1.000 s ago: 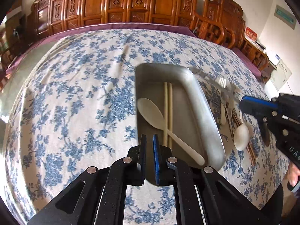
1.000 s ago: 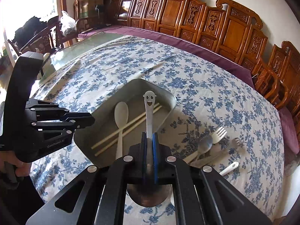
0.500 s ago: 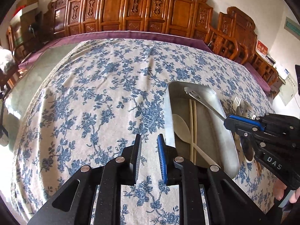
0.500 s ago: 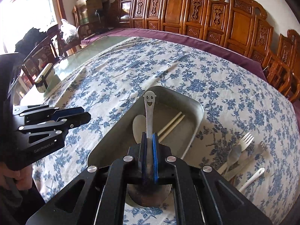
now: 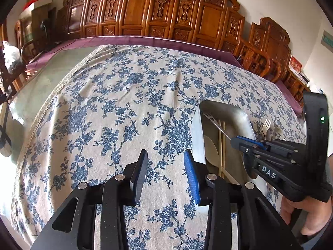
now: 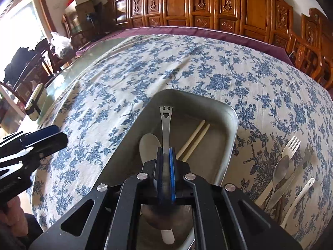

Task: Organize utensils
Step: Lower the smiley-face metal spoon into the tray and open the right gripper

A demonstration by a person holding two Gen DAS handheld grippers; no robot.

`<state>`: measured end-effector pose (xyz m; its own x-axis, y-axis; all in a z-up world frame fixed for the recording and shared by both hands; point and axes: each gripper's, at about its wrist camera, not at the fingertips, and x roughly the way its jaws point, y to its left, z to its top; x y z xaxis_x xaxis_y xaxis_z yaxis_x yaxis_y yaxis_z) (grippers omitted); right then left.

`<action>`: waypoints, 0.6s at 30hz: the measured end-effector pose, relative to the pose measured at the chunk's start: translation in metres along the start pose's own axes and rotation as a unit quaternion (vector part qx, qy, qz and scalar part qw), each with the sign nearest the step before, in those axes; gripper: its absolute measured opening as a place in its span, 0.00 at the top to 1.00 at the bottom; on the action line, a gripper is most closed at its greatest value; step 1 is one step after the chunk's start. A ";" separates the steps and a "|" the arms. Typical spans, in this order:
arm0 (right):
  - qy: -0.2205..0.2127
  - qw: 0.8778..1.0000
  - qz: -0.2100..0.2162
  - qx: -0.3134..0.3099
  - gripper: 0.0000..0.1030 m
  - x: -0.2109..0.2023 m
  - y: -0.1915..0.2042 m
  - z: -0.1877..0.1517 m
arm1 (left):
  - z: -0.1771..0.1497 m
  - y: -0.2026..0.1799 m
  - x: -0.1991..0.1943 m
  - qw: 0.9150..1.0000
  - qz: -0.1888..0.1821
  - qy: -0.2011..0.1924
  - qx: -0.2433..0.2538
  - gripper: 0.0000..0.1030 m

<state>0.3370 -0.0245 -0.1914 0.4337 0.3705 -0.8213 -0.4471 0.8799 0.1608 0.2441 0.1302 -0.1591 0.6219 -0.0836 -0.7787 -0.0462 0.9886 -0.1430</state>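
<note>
The right gripper (image 6: 165, 166), clamped on the smiley-handled metal spoon (image 6: 165, 123), holds it over the steel tray (image 6: 226, 125), handle pointing far along the tray's length, while the left gripper (image 5: 164, 173) hangs open left of it.

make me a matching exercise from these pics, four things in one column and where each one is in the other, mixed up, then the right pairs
Things:
1. smiley-handled metal spoon
2. chopsticks
3. white fork
4. left gripper

Places or states:
A. lying inside the metal tray
B. on the tablecloth to the right of the tray
C. clamped in the right gripper above the tray
D. open, holding nothing, over the tablecloth

Pairs: 1-C, 2-A, 3-B, 4-D
</note>
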 end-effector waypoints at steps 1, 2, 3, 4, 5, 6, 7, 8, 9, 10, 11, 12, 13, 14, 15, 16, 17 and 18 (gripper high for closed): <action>0.002 1.000 -0.004 0.002 0.93 0.003 -0.001 -0.001 | 0.000 0.000 0.000 1.000 0.001 0.000 -0.001 0.59; 0.004 1.000 -0.005 0.004 0.93 0.005 -0.003 -0.001 | 0.000 0.001 0.000 1.000 0.002 -0.002 -0.002 0.57; 0.007 1.000 -0.005 0.007 0.93 0.008 -0.004 -0.003 | 0.000 0.001 -0.001 1.000 0.003 -0.003 -0.002 0.55; 0.009 1.000 -0.003 0.010 0.93 0.011 -0.005 -0.004 | 0.000 0.001 -0.001 1.000 0.003 -0.003 -0.002 0.55; 0.011 1.000 -0.003 0.011 0.93 0.013 -0.006 -0.004 | 0.001 0.000 0.000 1.000 0.003 -0.002 -0.003 0.54; 0.013 1.000 -0.001 0.013 0.93 0.014 -0.006 -0.005 | 0.001 0.000 0.000 1.000 0.003 -0.001 -0.003 0.52; 0.015 1.000 0.005 0.015 0.93 0.016 -0.007 -0.006 | 0.000 0.000 0.000 1.000 0.003 0.000 -0.002 0.52; 0.014 1.000 0.012 0.015 0.93 0.016 -0.006 -0.007 | 0.001 0.000 0.000 1.000 0.003 0.000 -0.001 0.52; 0.014 1.000 0.018 0.014 0.93 0.016 -0.005 -0.008 | 0.001 0.000 0.000 1.000 0.004 -0.001 -0.002 0.52; 0.015 1.000 0.022 0.011 0.93 0.016 -0.004 -0.009 | 0.001 0.000 0.000 1.000 0.004 -0.001 -0.002 0.52; 0.014 1.000 0.025 0.008 0.93 0.016 -0.002 -0.010 | 0.001 0.000 0.000 1.000 0.004 -0.001 -0.003 0.52; 0.014 0.999 0.030 0.004 0.93 0.015 -0.001 -0.010 | 0.000 0.000 0.000 1.000 0.004 -0.002 -0.003 0.52; 0.013 0.999 0.032 0.002 0.92 0.014 0.001 -0.010 | 0.000 0.000 0.000 1.000 0.004 -0.001 -0.002 0.52; 0.013 0.999 0.033 0.001 0.92 0.012 0.001 -0.011 | 0.000 -0.001 0.001 1.000 0.006 0.000 -0.001 0.52; 0.012 0.999 0.034 0.000 0.92 0.011 0.002 -0.011 | 0.000 -0.001 0.001 1.000 0.006 0.000 0.000 0.52; 0.011 0.999 0.036 -0.002 0.92 0.009 0.002 -0.012 | 0.000 -0.002 0.001 1.000 0.006 0.000 0.001 0.52; 0.008 0.999 0.037 -0.004 0.92 0.007 0.003 -0.012 | 0.000 -0.003 0.001 1.000 0.007 0.000 0.002 0.52; 0.005 0.999 0.037 -0.007 0.92 0.004 0.003 -0.012 | -0.001 -0.003 0.001 1.000 0.007 0.000 0.003 0.52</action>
<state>0.3279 -0.0241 -0.2008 0.3904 0.4315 -0.8133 -0.4895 0.8455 0.2136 0.2438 0.1266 -0.1598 0.6219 -0.0700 -0.7799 -0.0500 0.9904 -0.1288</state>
